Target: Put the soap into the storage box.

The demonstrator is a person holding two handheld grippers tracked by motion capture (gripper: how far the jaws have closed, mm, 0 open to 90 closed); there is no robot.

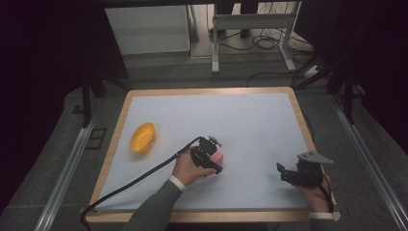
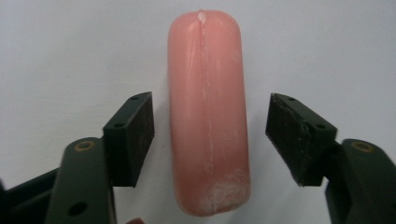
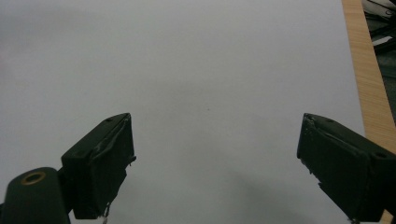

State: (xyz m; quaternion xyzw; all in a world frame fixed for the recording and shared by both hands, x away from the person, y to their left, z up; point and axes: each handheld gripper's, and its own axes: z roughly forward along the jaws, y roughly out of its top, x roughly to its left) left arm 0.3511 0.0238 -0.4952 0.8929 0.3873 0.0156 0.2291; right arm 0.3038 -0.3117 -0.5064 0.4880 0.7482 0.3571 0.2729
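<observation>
Progress, as I judge it: approach done, grip not yet. The pink, smooth, sausage-shaped piece (image 2: 208,116) lies flat on the worktop (image 1: 250,120), between the jaws of the left tool (image 2: 210,135); jaws apart, a gap each side, no pad touching. Left to do: close, lift, prob. carry to the yellow plastic bowl (image 1: 142,137), well apart at the left. Right tool (image 3: 215,163) stands wide apart, nothing in it, over bare worktop near the wooden edge. Worktop: white sheet w/ wood border. Room is dark; grey floor, cables and a metal frame behind.
</observation>
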